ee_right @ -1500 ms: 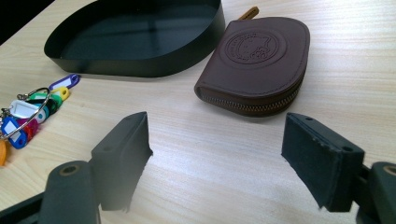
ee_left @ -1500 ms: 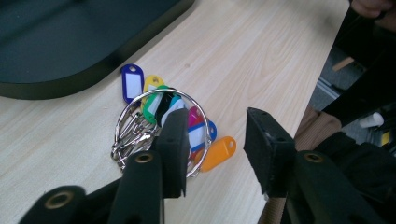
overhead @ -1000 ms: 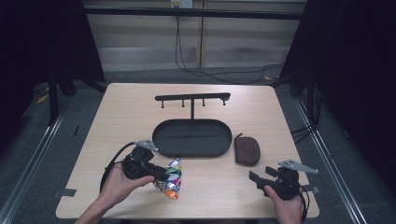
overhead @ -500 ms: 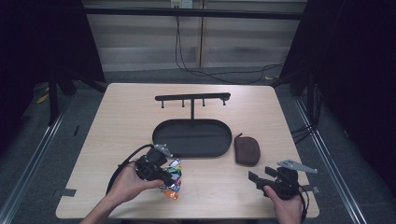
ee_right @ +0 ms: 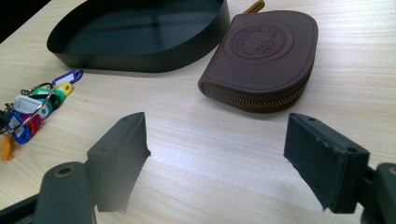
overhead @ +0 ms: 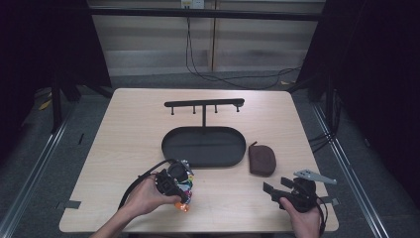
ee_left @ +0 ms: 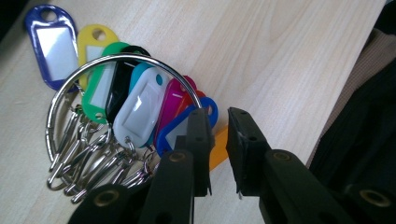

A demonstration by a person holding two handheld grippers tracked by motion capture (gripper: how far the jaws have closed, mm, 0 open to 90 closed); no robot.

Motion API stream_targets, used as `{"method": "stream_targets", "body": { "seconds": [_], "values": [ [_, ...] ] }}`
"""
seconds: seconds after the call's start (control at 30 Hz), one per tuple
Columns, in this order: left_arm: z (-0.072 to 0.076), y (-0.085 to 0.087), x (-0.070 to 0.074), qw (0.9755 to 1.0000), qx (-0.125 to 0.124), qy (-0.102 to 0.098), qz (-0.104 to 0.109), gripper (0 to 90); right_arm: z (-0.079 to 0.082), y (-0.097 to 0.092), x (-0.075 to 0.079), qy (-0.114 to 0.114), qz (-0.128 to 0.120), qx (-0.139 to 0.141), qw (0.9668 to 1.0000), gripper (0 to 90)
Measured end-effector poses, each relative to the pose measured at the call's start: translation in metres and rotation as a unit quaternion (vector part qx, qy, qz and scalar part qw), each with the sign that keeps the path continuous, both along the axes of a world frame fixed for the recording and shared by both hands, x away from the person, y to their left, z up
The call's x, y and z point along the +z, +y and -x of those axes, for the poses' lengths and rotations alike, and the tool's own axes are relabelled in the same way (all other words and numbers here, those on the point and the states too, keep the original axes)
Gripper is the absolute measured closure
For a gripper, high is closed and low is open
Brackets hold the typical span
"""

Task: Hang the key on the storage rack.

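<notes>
Your left gripper [overhead: 174,186] has slid rightward and down onto the bunch of key tags [ee_left: 135,109] since the earlier frame, and its jaws have just been closing. They now stand nearly together, a narrow gap left between them, with nothing visibly pinched; the metal ring [ee_left: 70,88] and tags lie just left of them. That bunch sits at lower centre-left of the high view. Your right gripper [overhead: 292,191], lower right, holds its jaws wide apart, near the brown pouch [overhead: 262,159].
</notes>
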State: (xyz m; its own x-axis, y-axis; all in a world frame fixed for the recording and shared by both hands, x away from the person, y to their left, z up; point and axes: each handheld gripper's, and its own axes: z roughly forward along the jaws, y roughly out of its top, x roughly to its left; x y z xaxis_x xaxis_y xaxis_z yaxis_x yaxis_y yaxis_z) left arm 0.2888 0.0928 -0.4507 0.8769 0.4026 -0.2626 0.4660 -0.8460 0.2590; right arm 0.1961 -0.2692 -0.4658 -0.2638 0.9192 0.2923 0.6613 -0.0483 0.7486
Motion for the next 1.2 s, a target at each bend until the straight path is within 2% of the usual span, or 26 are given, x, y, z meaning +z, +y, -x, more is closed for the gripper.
{"method": "stream_targets", "body": {
  "seconds": [0.23, 0.3, 0.37, 0.5, 0.57, 0.73, 0.8, 0.83, 1.07, 1.13, 1.2],
  "values": [
    [-0.002, -0.007, -0.001, 0.9999, 0.001, 0.002, -0.016, 76.4, -0.001, 0.001, -0.001, 0.007, -0.001, 0.007, 0.9999, 20.4],
    [-0.003, -0.011, -0.002, 0.9995, 0.001, -0.003, -0.031, 75.3, -0.002, 0.001, -0.002, 0.009, -0.002, 0.008, 0.9999, 20.2],
    [-0.004, -0.016, -0.007, 0.999, -0.001, 0.005, -0.044, 75.4, -0.002, 0.001, -0.002, 0.01, -0.001, 0.009, 0.9999, 20.2],
    [-0.004, -0.02, -0.008, 0.9988, 0.0, 0.006, -0.049, 76.9, -0.002, 0.001, -0.002, 0.01, 0.0, 0.009, 0.9999, 20.2],
    [-0.004, -0.023, -0.007, 0.9982, 0.0, 0.007, -0.06, 76.7, -0.002, 0.001, -0.002, 0.012, 0.001, 0.008, 0.9999, 20.2],
    [-0.001, -0.028, -0.007, 0.9974, -0.002, -0.004, -0.071, 77.8, -0.002, 0.001, -0.002, 0.014, 0.002, 0.008, 0.9999, 20.2],
    [0.002, -0.03, -0.007, 0.9964, -0.007, -0.022, -0.081, 79.8, -0.002, 0.001, -0.002, 0.012, 0.0, 0.009, 0.9999, 19.8],
    [0.002, -0.03, -0.007, 0.9963, -0.001, -0.02, -0.083, 82.5, -0.001, 0.001, -0.002, 0.009, -0.002, 0.009, 0.9999, 19.7],
    [-0.002, -0.03, -0.007, 0.9962, 0.005, -0.004, -0.087, 85.8, -0.001, 0.002, -0.001, 0.01, 0.0, 0.011, 0.9999, 19.5],
    [-0.006, -0.031, -0.007, 0.9956, -0.005, 0.008, -0.094, 86.0, -0.001, 0.001, -0.001, 0.008, 0.0, 0.01, 0.9999, 19.5],
    [-0.007, -0.031, -0.007, 0.9955, -0.009, 0.011, -0.094, 86.1, -0.001, 0.001, -0.001, 0.008, 0.0, 0.01, 0.9999, 19.5]
  ]
}}
